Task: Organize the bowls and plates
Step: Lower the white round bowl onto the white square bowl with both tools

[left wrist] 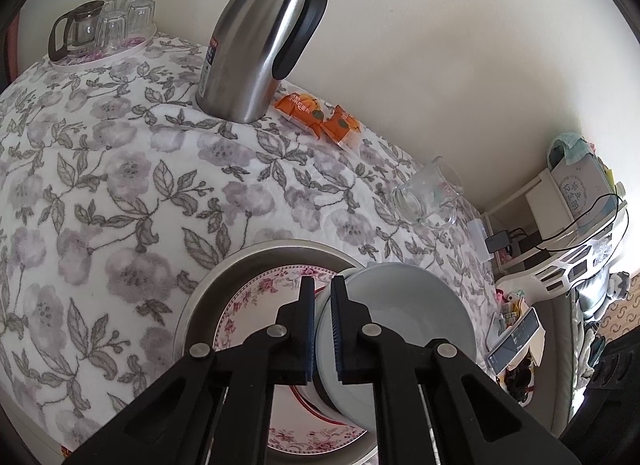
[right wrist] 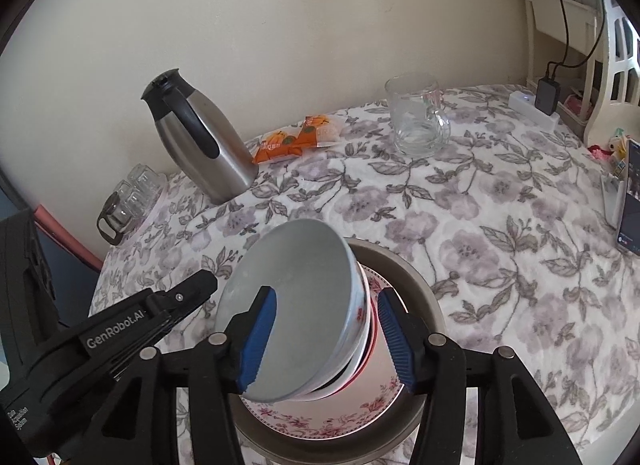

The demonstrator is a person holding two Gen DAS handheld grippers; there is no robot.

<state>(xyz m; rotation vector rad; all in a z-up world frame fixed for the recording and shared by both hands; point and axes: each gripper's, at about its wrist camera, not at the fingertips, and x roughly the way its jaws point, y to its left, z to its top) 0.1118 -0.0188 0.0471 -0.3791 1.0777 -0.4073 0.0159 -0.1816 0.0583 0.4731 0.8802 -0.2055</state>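
A pale grey-white bowl (left wrist: 400, 305) (right wrist: 296, 277) is tilted up on its side over a pink-flowered plate (left wrist: 256, 297) (right wrist: 320, 421) that lies in a round metal pan (left wrist: 208, 289) (right wrist: 424, 297). My left gripper (left wrist: 323, 285) is shut on the bowl's rim; in the right wrist view the left gripper (right wrist: 210, 279) reaches in from the left. My right gripper (right wrist: 327, 293) straddles the bowl's wall, one blue pad inside the bowl, the other standing off the outer wall with a gap. The outer wall carries red flower marks.
On the flowered tablecloth stand a steel jug (left wrist: 260, 37) (right wrist: 200, 141), orange snack packets (left wrist: 320, 113) (right wrist: 296, 139) and a glass mug (left wrist: 428, 193) (right wrist: 416, 121). A tray of glasses (left wrist: 100, 25) sits far left. A power strip (right wrist: 532, 109) and a phone (right wrist: 630, 201) are at the right.
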